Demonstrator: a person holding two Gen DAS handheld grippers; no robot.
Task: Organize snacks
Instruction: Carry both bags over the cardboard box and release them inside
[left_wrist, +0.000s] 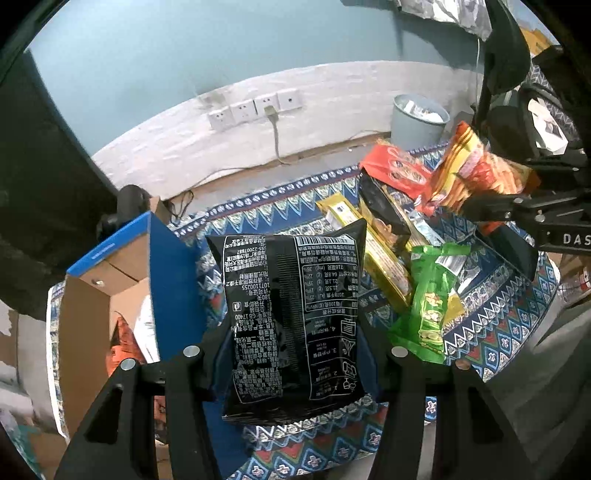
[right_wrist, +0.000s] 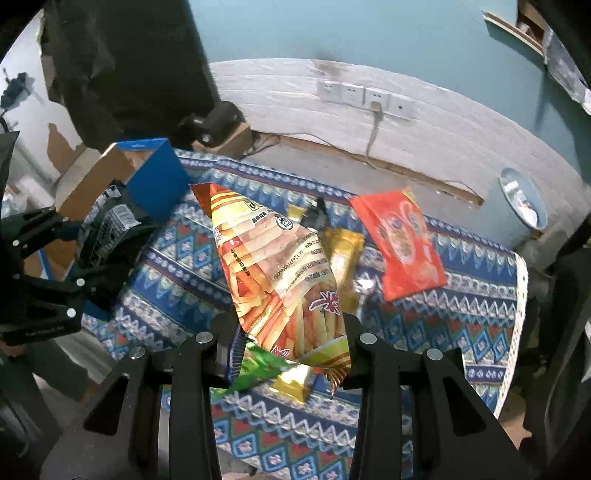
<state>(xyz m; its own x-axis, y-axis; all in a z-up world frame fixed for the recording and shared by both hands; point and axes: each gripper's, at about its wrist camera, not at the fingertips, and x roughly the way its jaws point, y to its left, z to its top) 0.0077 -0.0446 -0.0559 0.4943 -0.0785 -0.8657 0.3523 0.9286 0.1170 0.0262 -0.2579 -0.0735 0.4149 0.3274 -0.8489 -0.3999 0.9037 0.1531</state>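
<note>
My left gripper (left_wrist: 291, 343) is shut on a black snack bag (left_wrist: 291, 314) and holds it above the patterned tablecloth (left_wrist: 266, 210), just right of the open blue cardboard box (left_wrist: 173, 280). The bag also shows in the right wrist view (right_wrist: 107, 232). My right gripper (right_wrist: 286, 332) is shut on an orange-yellow chip bag (right_wrist: 277, 273), lifted over the table; that bag shows in the left wrist view (left_wrist: 476, 173). A red bag (right_wrist: 402, 243), gold packets (left_wrist: 384, 254) and a green packet (left_wrist: 430, 299) lie on the cloth.
The box holds an orange bag (left_wrist: 122, 343). A grey waste bin (left_wrist: 417, 122) stands on the floor behind the table by the wall with sockets (left_wrist: 255, 109). A dark chair (left_wrist: 48, 173) stands at the left.
</note>
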